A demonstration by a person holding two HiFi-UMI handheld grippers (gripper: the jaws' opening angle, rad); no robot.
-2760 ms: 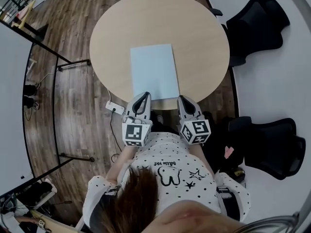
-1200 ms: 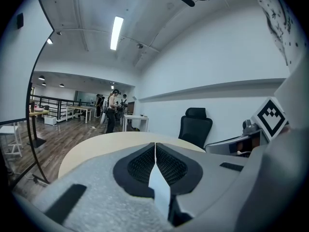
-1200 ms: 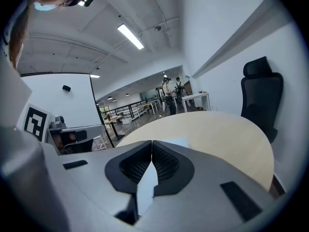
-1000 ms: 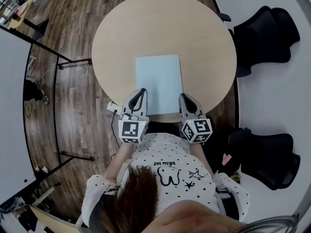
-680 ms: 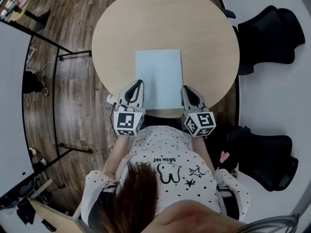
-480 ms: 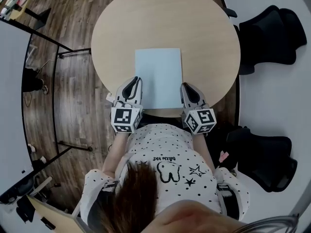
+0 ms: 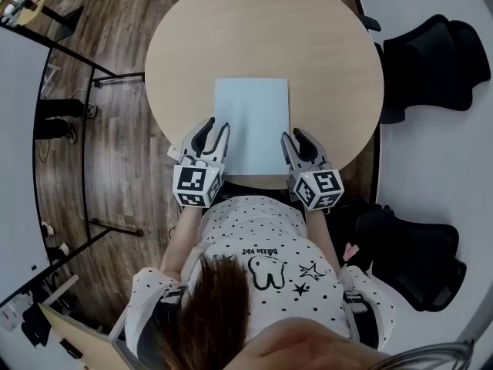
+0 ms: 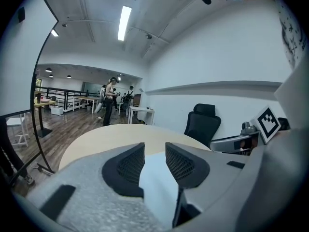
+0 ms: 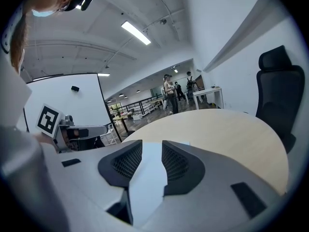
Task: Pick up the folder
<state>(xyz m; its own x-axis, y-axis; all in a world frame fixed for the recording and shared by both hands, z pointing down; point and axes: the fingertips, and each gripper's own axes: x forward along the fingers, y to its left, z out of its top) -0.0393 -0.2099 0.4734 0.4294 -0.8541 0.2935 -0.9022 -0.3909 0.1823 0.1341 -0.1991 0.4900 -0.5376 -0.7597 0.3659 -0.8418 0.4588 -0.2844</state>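
Observation:
A light blue folder lies flat on the round beige table, near its front edge. My left gripper hovers at the folder's near left corner, and its jaws are opening. My right gripper hovers at the near right corner, jaws also opening. In the left gripper view the folder shows pale through the gap between the dark pads, which do not press on it. The right gripper view shows the folder the same way between its pads. Neither gripper holds anything.
Two black office chairs stand to the right of the table, one also in the left gripper view. A white board on a black frame stands left. People walk far off across the wooden floor.
Both grippers have slid forward over the table's front edge to the folder's near corners. Their jaws, shut in the earlier frames, now stand apart.

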